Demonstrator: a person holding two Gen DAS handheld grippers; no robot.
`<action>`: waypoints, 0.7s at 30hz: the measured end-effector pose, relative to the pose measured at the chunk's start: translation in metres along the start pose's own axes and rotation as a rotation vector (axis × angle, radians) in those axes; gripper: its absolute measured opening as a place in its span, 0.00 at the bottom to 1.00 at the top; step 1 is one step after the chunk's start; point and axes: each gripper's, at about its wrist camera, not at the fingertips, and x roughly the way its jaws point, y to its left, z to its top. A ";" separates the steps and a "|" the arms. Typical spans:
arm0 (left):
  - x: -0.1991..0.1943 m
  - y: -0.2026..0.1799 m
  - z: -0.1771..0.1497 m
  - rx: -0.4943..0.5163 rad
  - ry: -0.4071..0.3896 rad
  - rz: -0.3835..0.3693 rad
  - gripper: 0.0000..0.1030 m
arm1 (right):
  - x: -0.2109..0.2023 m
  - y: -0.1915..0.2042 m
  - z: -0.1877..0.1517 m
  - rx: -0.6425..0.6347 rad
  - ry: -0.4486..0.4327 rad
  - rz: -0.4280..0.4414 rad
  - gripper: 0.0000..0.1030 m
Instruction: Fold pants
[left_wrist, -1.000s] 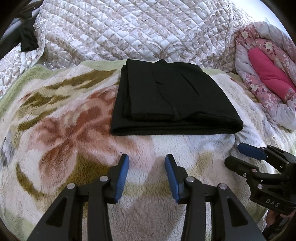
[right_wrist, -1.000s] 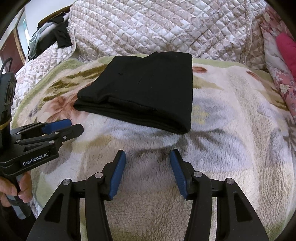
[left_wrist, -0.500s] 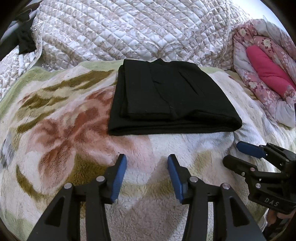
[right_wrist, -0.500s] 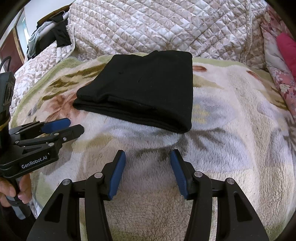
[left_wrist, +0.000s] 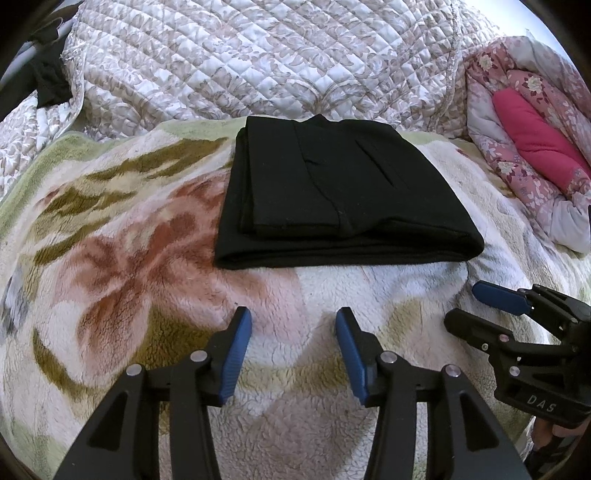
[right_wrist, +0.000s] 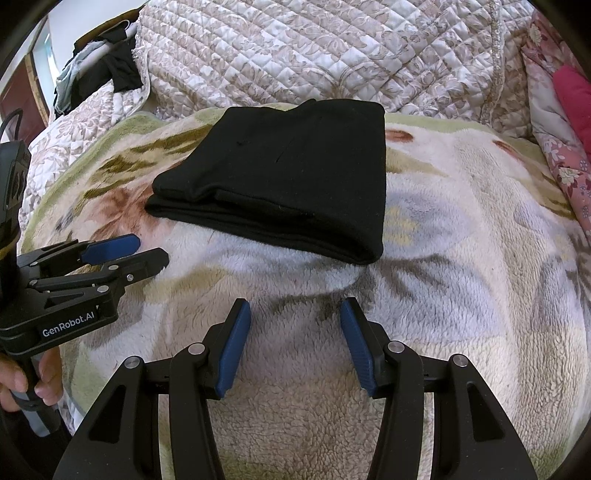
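Left wrist view is showing the black pants (left_wrist: 343, 199) lying as a compact folded stack toward the far edge of the bed, on the floral fleece blanket (left_wrist: 122, 266), just before the quilted cover (left_wrist: 258, 59). Folding is looking finished, so any next move is likely calling only for a light squaring of the near edge. Both the left gripper (left_wrist: 293, 350) and right gripper (right_wrist: 295, 345) are hovering level near the bed's front edge, jaws spread and holding nothing, apart from the stack.
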 end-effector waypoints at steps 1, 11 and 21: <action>0.000 0.000 0.000 -0.001 0.001 0.000 0.49 | 0.001 0.000 0.000 -0.001 0.001 0.000 0.50; 0.003 0.000 -0.001 -0.004 0.010 0.001 0.50 | 0.001 -0.001 0.000 -0.001 0.003 0.000 0.50; 0.004 -0.001 0.000 0.001 0.018 0.003 0.51 | 0.001 -0.001 0.000 -0.002 0.003 0.000 0.50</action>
